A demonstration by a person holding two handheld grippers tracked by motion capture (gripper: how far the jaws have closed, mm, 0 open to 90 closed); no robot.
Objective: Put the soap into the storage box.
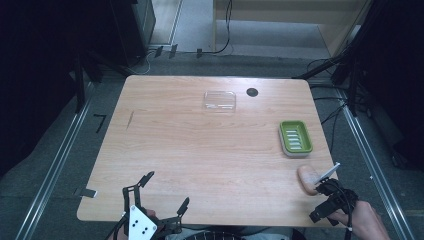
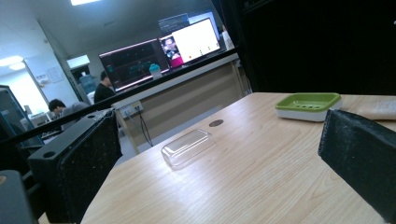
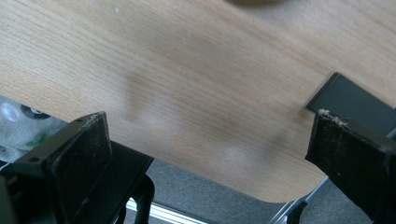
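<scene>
1. Two claws sit at my edge of the tabletop (image 1: 200,150) in the high view. My right claw (image 1: 327,192) is released and holds nothing. It is just beside the tan soap bar (image 1: 309,178), which lies a little ahead of it and to its left, near the right corner. The bar's long axis runs roughly from me toward the green soap dish (image 1: 295,137) farther up that side. My left claw (image 1: 165,192) is also released, and it is well apart from the bar. The right claw is clearly the nearer one.

2. One wide gap separates the jaws in the left gripper view, with nothing between them. Far beyond them, the soap bar (image 2: 379,108) lies beside the soap dish (image 2: 308,105). A clear lid (image 2: 187,147) lies nearer the middle.

3. Nothing lies between the spread jaws in the right gripper view, just bare tabletop (image 3: 196,93) near its rounded corner. A dark blur at the top edge may be the bar, but I cannot tell. I judge the reach must go forward.
</scene>
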